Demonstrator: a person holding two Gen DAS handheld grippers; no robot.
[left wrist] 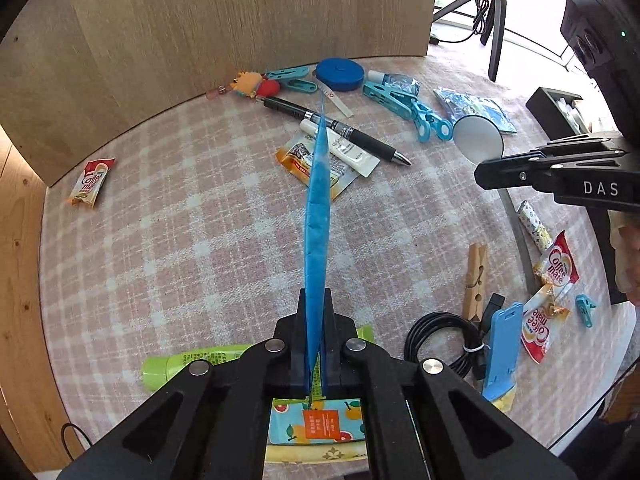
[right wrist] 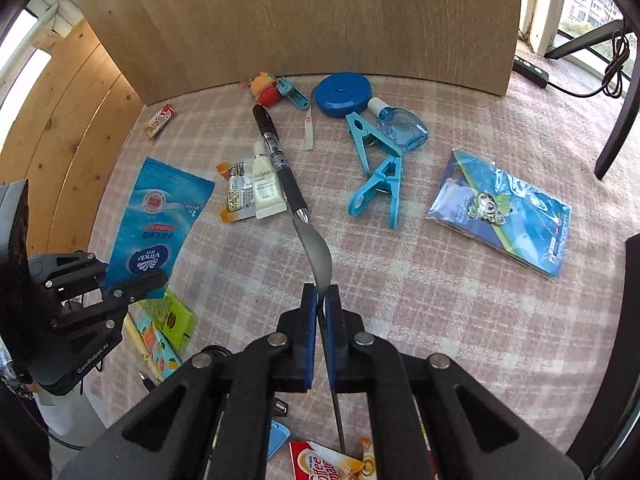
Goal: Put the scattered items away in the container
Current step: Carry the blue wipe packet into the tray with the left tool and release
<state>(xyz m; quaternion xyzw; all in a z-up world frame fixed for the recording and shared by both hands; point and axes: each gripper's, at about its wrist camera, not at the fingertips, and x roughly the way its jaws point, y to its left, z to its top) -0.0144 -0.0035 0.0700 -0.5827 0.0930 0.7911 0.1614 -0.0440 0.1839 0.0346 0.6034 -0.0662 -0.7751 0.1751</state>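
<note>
My left gripper (left wrist: 316,300) is shut on a blue Vinda tissue pack (left wrist: 317,216), held edge-on above the table; the pack shows flat in the right wrist view (right wrist: 156,216), with the left gripper (right wrist: 132,284) at the left. My right gripper (right wrist: 320,292) is shut on a metal spoon (right wrist: 316,252), bowl forward; the spoon's bowl (left wrist: 478,138) and the right gripper (left wrist: 492,176) show at the right of the left wrist view. A black container (left wrist: 560,110) stands at the far right.
Scattered on the pink checked cloth: black pen (right wrist: 280,164), white tube (right wrist: 266,188), blue tape measure (right wrist: 340,94), blue clips (right wrist: 376,168), blue bottle (right wrist: 400,128), card pack (right wrist: 500,212), creamer sachets (left wrist: 90,182), wooden peg (left wrist: 476,280), black cable (left wrist: 440,340), green tube (left wrist: 180,364). A wooden panel (right wrist: 320,20) stands behind.
</note>
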